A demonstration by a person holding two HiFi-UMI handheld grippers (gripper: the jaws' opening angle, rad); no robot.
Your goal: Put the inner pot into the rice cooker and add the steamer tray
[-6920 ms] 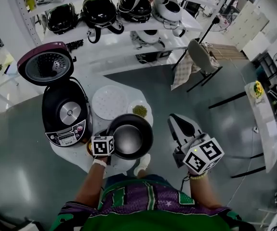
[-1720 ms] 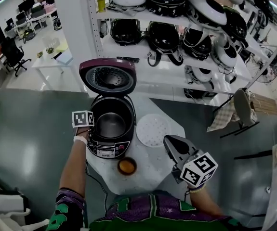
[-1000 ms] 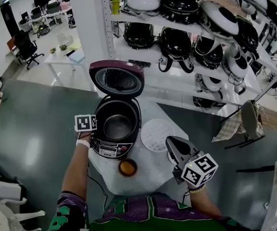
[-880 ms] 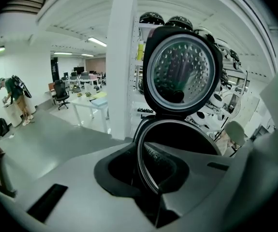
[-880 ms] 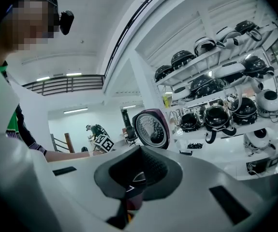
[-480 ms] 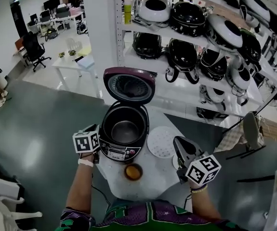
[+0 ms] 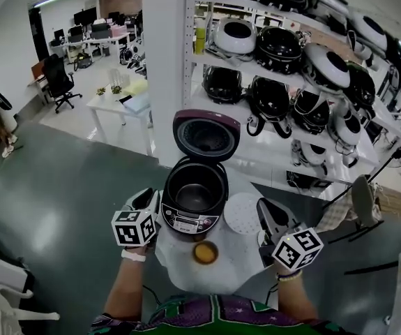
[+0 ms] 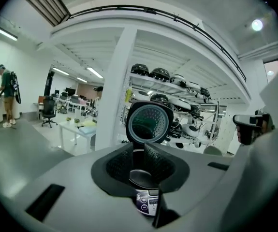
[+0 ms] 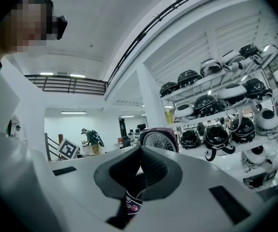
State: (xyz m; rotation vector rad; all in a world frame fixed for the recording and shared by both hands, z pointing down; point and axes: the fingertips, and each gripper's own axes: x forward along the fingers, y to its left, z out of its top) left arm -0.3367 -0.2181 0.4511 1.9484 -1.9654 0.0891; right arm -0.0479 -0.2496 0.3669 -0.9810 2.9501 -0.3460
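Lifted off the rice cooker's left rim, where it sat a second ago, the left gripper now hangs just front-left of the cooker. The inner pot it carried some seconds back sits down inside the cooker body. Its jaws stand a little apart with nothing between them; through the gap, the left gripper view shows only the cooker's control panel and the pot's rim. The right gripper has its jaws pressed together, empty, and hovers to the cooker's right, on the far side of the steamer tray. That tray, a white perforated disc, lies flat on the table immediately right of the cooker, untouched. A small orange bowl stands just in front of the cooker, and the lid stands open behind it.

The pot step looks done, so the tray is what remains. Trouble would most likely come from the tray lying flat. The closed jaws must open first, and pads pushed at its thin edge could skate it away from the cooker toward the table's right edge instead of catching it. A one-sided pinch may let it droop and enter the pot tilted, wedging on the rim. A low swing in front of the cooker could clip the bowl, and a high one could knock the raised lid.
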